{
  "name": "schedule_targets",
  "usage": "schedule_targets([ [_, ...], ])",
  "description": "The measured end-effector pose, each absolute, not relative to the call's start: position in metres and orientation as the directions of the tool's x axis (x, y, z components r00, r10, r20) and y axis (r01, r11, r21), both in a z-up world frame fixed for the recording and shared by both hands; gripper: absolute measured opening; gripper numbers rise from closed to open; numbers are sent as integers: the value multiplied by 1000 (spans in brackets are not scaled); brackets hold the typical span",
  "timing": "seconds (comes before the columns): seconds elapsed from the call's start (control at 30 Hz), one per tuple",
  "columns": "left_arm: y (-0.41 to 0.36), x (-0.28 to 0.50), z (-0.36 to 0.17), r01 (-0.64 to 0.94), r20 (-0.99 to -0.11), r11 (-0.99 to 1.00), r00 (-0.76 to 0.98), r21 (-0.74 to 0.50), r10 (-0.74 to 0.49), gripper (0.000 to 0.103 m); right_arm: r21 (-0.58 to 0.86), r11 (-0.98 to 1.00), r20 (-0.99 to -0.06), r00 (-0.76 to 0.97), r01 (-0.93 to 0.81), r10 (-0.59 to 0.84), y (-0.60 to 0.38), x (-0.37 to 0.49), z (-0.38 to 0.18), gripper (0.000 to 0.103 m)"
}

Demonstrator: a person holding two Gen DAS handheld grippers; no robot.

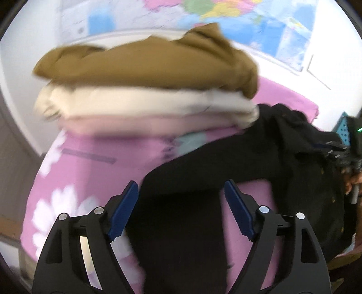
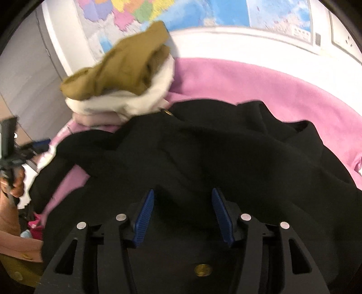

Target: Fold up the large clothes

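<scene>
Your left tongs (image 1: 181, 199) are hanging wide open low in the left wrist frame, blue ribbed pads (image 1: 123, 210) spread apart, gripping nothing. A sleeve-like strip of the black garment (image 1: 226, 162) is running under and between them, matte, heavy-looking cloth, draped in soft folds toward the right edge. In that same view your right tongs (image 1: 344, 153) are showing at the right edge, blurred, against the black cloth; from there you cannot tell how they stand.

Your right tongs (image 2: 183, 217) are sitting moderately open at bottom centre of the right wrist frame, blue ribbed pads (image 2: 144, 221) parted, nothing pinched between them. The black garment (image 2: 203, 153) is filling the middle and lower frame beneath them, rumpled, with round brass-coloured buttons (image 2: 203, 269) near the bottom and another near the pile.

It is all lying on a bed with a pink sheet (image 2: 260, 86), smooth, printed with white flowers (image 1: 61, 203) at lower left of the left view. A folded stack (image 1: 144, 90) is sitting at upper centre: mustard-brown piece on top, cream one under it, pale pink at the base. A coloured wall map (image 2: 226, 13) is running across the top.
</scene>
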State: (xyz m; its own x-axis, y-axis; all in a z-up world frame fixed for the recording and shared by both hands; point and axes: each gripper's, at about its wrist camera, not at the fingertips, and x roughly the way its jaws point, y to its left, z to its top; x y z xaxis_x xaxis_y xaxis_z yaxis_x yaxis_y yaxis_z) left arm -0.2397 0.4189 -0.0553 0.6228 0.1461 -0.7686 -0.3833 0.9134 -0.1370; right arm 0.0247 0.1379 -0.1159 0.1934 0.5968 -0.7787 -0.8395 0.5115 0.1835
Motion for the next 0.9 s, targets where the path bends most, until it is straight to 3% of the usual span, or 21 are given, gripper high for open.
schedule_targets([
  [0.23,439,-259,-89,-373,-816,915,571,-156,93,80,244,369,-746,70,-897,663,170,-17,-102,56],
  [0.3,439,-260,-96,-366,-821,911,568,-190,58,72,245,329,-747,39,-912,663,183,-32,-103,57],
  [0.37,439,-258,-100,-350,-829,917,558,-188,43,33,248,302,-750,15,-920,662,193,-45,-104,57],
  [0.4,437,-258,-99,-347,-831,921,554,-178,48,23,250,291,-750,5,-924,661,198,-50,-104,57],
  [0.43,434,-259,-95,-337,-826,925,561,-176,47,5,253,277,-749,-7,-927,662,202,-56,-105,57],
  [0.57,422,-281,-49,-221,-720,945,694,-240,-21,5,269,220,-738,-54,-938,673,212,-77,-103,57],
  [0.7,397,-300,8,-108,-621,976,783,-190,-34,5,280,181,-726,-84,-943,683,223,-90,-101,57],
  [0.9,376,-303,43,6,-585,984,804,-177,-110,5,370,49,-648,-220,-928,729,234,-119,-95,60],
])
